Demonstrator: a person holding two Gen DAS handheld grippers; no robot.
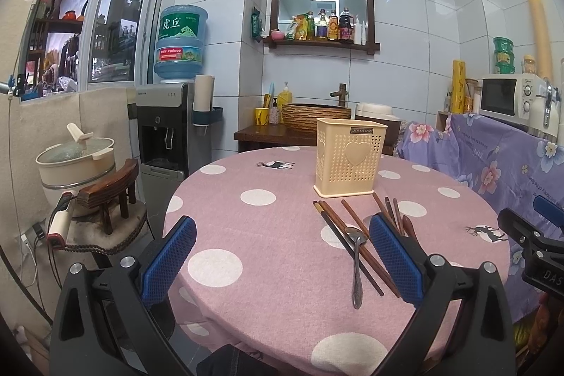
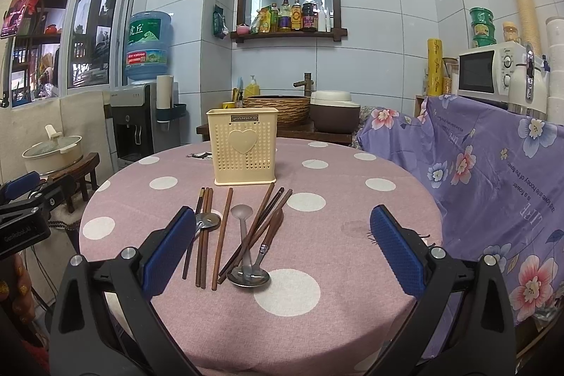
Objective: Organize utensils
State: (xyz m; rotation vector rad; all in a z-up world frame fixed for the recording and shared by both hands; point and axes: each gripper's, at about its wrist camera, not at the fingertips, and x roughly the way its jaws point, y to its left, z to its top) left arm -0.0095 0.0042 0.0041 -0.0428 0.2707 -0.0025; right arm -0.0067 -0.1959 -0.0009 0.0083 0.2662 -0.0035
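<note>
The jaws of the left gripper (image 1: 282, 245) are spread wide and nothing is held between them; the same is seen on the right gripper (image 2: 282, 235), jaws parted and empty above the counter (image 2: 335, 312). Just in front of the utensil holder (image 2: 245, 147), a loose heap is laid out: wooden chopsticks (image 2: 221, 236) fanned side by side, a metal spoon (image 2: 246, 270) resting across several of them, and another spoon (image 1: 356, 265) lying over the dark pair nearer the left gripper. Nothing has been placed in the holder yet, so the job is judged barely begun. Trouble is expected from the overlap: if a chopstick is pinched beneath a spoon, the spoon could be flicked off or dragged. A light, empty holder could be tipped by a slanted insertion.
</note>
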